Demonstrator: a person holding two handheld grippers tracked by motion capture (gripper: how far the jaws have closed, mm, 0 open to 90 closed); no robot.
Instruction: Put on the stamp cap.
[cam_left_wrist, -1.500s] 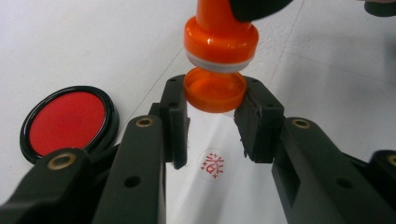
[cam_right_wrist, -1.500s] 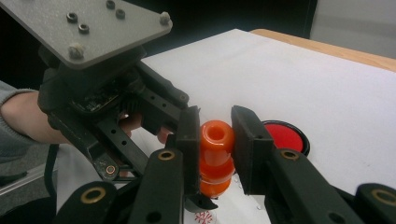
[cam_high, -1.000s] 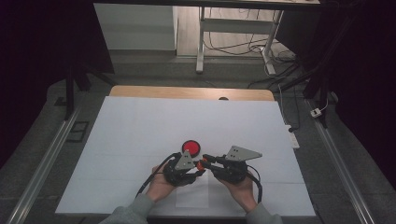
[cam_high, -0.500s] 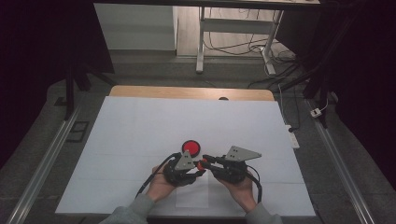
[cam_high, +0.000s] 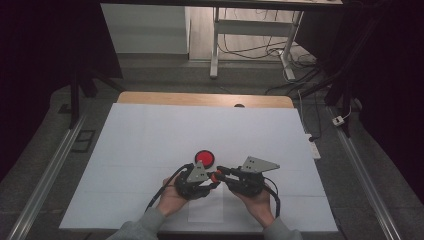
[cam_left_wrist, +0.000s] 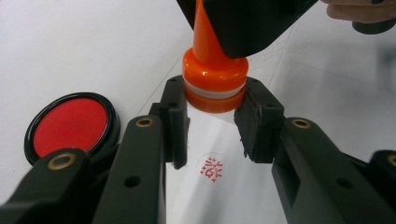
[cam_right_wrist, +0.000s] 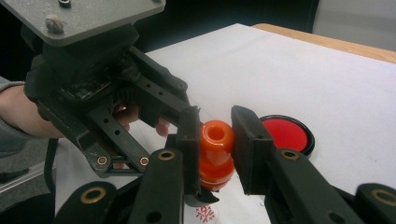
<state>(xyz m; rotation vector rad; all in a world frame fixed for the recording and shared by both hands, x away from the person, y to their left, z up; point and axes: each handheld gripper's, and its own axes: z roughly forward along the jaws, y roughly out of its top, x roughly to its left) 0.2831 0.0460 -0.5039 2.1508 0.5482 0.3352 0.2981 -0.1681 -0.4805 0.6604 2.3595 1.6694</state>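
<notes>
An orange stamp (cam_high: 215, 176) (cam_left_wrist: 215, 79) (cam_right_wrist: 217, 154) hangs just above a small white sheet (cam_high: 205, 210) near the table's front edge. My right gripper (cam_right_wrist: 217, 140) (cam_high: 218, 174) is shut on its narrow handle. The left gripper (cam_left_wrist: 212, 123) (cam_high: 212, 181) comes in from the other side, and its pads press against the stamp's wide base. Under the stamp a round red print (cam_left_wrist: 212, 168) (cam_right_wrist: 205, 213) marks the sheet. A round red ink pad (cam_high: 204, 158) (cam_left_wrist: 70, 123) (cam_right_wrist: 285, 133) in a black case lies open just beyond the grippers.
A white cover (cam_high: 150, 130) spreads over the table, with a wooden edge (cam_high: 200, 98) at the far side. Metal rails (cam_high: 45, 170) run along both sides on the floor. Desk legs and cables (cam_high: 280, 55) stand beyond the table.
</notes>
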